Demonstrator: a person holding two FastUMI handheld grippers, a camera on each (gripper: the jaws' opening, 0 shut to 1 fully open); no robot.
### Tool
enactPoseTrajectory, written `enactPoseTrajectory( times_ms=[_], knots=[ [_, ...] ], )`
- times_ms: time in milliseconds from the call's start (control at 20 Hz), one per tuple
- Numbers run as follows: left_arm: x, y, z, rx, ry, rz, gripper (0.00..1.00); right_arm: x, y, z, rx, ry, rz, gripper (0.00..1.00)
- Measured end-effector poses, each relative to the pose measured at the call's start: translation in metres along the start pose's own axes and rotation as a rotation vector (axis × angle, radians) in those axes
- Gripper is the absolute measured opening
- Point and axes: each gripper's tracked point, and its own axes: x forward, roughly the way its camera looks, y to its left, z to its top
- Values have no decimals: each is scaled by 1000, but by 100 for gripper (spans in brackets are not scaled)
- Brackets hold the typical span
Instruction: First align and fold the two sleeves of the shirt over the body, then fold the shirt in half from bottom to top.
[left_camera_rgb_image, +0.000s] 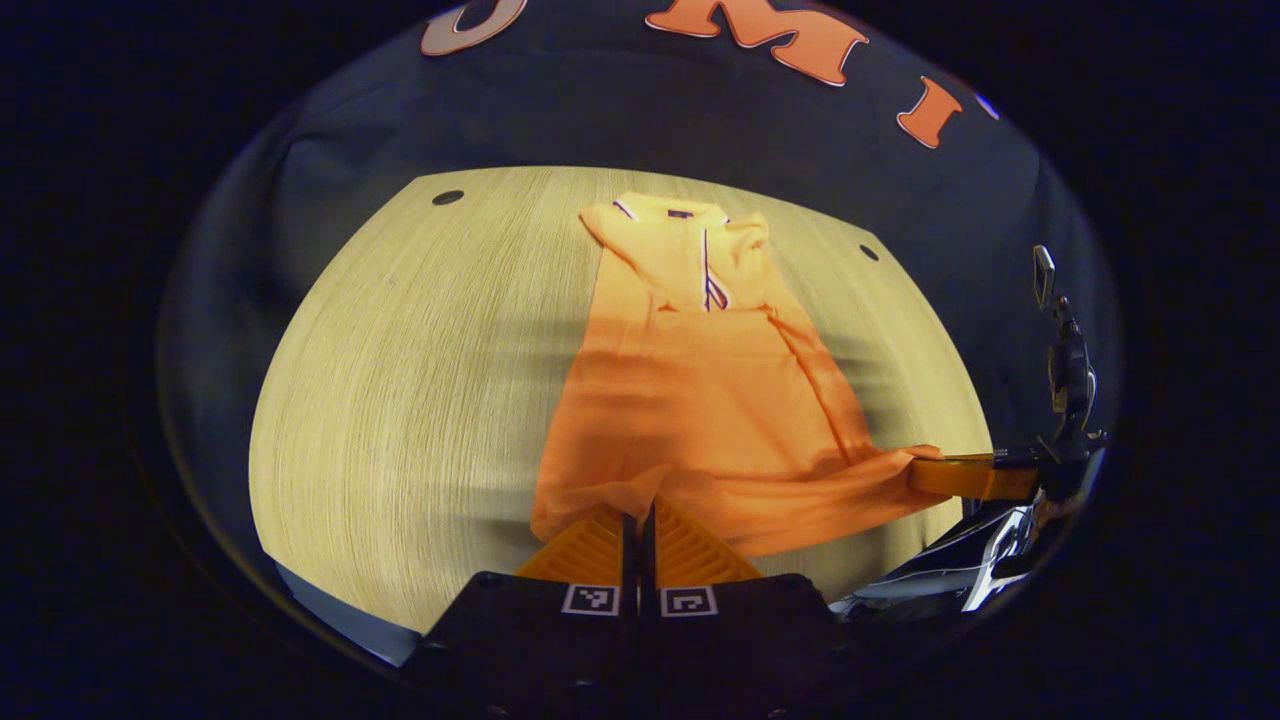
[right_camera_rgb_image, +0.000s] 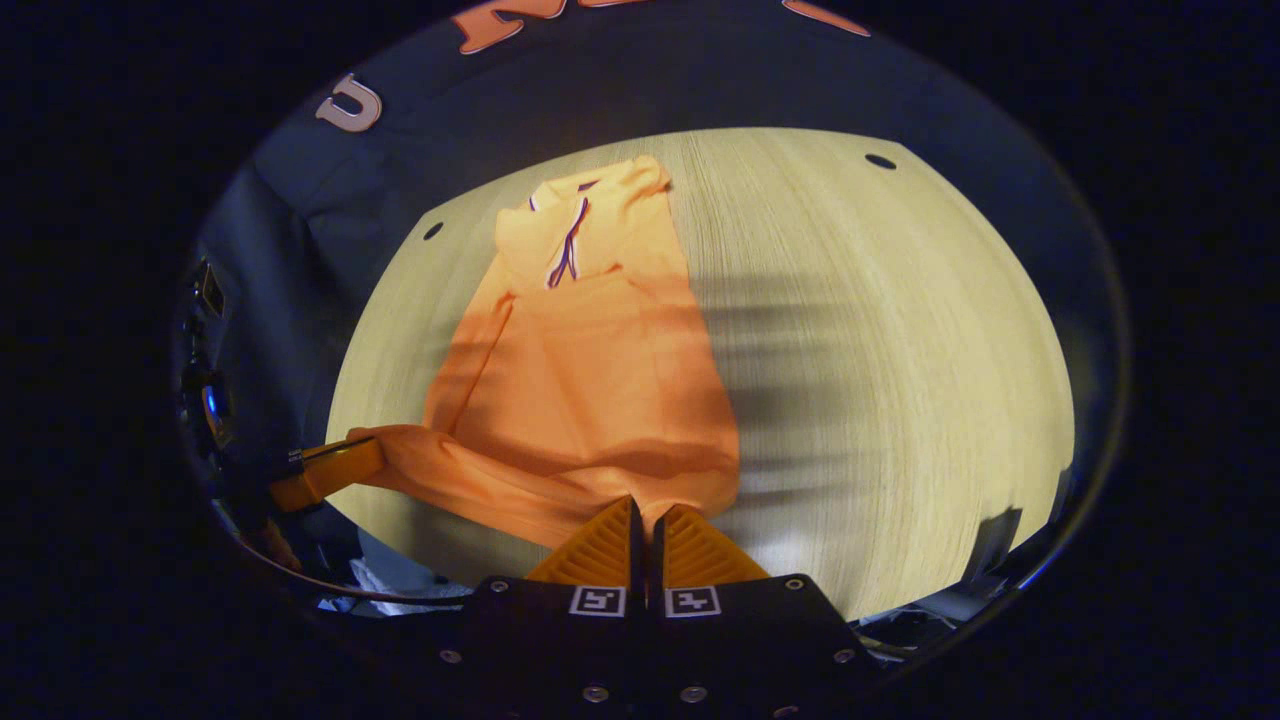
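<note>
An orange polo shirt (left_camera_rgb_image: 700, 400) (right_camera_rgb_image: 590, 370) lies lengthwise on the pale wooden table (left_camera_rgb_image: 420, 380) (right_camera_rgb_image: 880, 350), its collar (left_camera_rgb_image: 670, 215) (right_camera_rgb_image: 575, 205) at the far end and its sleeves folded in over the body. My left gripper (left_camera_rgb_image: 640, 515) is shut on the near hem at one corner. My right gripper (right_camera_rgb_image: 648, 512) is shut on the hem at the other corner. Each view also catches the other gripper off to the side, the right gripper (left_camera_rgb_image: 925, 470) and the left gripper (right_camera_rgb_image: 360, 455), pinching the hem. Between them the hem is raised and drawn taut.
Small dark holes (left_camera_rgb_image: 447, 197) (left_camera_rgb_image: 868, 252) (right_camera_rgb_image: 880, 160) mark the table's far corners. The dark booth wall (left_camera_rgb_image: 620, 110) rises behind the table. Bare tabletop lies on both sides of the shirt, and the table's near edge (right_camera_rgb_image: 900, 610) runs just below my fingers.
</note>
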Motion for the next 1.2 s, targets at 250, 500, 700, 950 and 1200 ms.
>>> enactPoseTrajectory(
  times_ms=[250, 500, 700, 950, 1200],
  knots=[
    [7, -3, 46, 20, -61, -13, 0, -3, -4, 69, 8, -110, 4, 0],
    [22, -5, 113, -31, -148, -29, 1, -1, 0, 136, -19, -191, 11, 0],
    [33, -5, 175, -12, -221, -37, 0, 4, 4, 193, -57, -256, 17, 0],
    [56, 2, 235, 44, -268, -9, 0, 30, 5, 249, -62, -291, 3, 0],
    [102, 20, 274, 55, -257, 21, 0, 69, 2, 299, -25, -302, 4, 0]
  ],
)
